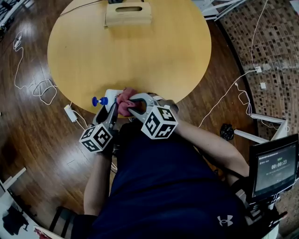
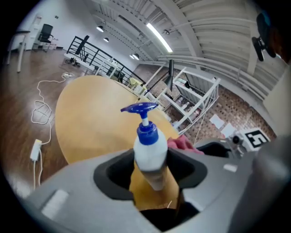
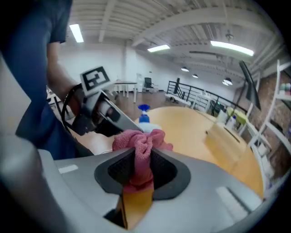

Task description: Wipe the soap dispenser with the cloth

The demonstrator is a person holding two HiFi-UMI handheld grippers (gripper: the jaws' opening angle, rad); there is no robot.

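Observation:
A white soap dispenser (image 2: 150, 154) with a blue pump head (image 2: 140, 108) is held off the table, and my left gripper (image 2: 150, 175) is shut on its body. In the head view the soap dispenser (image 1: 106, 100) lies sideways at the near table edge, pump to the left, with my left gripper (image 1: 113, 108) on it. A pink cloth (image 3: 138, 152) is bunched in my right gripper (image 3: 140, 175), which is shut on it. The cloth (image 1: 125, 102) presses against the bottle's right side. From the right gripper view the soap dispenser (image 3: 144, 120) shows just beyond the cloth.
A round wooden table (image 1: 135, 51) fills the middle. A wooden box (image 1: 128, 14) stands at its far edge. White cables (image 1: 39, 88) and a power adapter (image 1: 71, 113) lie on the dark floor at left. A screen on a stand (image 1: 274, 170) is at right.

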